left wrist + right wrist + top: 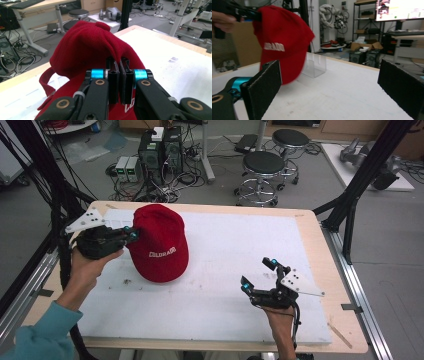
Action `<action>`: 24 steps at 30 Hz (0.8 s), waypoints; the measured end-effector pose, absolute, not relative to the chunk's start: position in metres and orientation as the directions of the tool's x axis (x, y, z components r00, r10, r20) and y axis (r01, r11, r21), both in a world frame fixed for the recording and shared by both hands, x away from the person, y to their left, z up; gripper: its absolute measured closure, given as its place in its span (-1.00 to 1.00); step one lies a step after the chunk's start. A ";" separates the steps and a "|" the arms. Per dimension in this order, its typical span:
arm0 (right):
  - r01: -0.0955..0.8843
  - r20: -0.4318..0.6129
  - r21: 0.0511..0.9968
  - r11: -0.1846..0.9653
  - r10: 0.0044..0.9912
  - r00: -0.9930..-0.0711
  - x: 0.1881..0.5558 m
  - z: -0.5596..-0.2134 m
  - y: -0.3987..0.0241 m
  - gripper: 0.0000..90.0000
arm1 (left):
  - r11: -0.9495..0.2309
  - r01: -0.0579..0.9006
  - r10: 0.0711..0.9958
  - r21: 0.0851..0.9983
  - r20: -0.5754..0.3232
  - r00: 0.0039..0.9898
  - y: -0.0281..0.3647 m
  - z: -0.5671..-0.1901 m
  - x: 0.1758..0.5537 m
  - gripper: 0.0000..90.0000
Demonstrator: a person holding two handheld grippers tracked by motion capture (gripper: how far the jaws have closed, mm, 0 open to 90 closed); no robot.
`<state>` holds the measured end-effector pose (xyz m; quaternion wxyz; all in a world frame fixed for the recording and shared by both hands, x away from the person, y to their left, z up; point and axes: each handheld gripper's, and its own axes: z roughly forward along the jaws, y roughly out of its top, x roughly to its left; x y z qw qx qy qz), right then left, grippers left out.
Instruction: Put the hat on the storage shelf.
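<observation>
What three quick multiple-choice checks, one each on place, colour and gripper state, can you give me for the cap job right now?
1. Where is the clear plastic box?
A. On the white mat behind the cap
B. On the floor
C. In the right gripper

2. What colour is the cap?
A. Blue
B. Red
C. Green

3. How does the left gripper stand?
A. Wide open above the mat
B. Shut on nothing
C. Shut on the cap's fabric

Answers:
1 A, the right gripper view shows it on the white mat past the cap.
2 B, red with white lettering.
3 C, the left gripper view shows a fold pinched between its pads, while the right gripper stands open.
</observation>
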<state>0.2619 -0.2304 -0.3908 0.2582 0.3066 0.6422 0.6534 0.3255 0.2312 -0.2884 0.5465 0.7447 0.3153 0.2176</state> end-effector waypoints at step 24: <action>0.168 0.126 0.986 0.012 0.615 -0.779 0.294 -0.357 -0.149 -0.90 | -0.225 0.231 0.668 0.947 -0.023 0.744 0.160 -0.297 0.312 0.94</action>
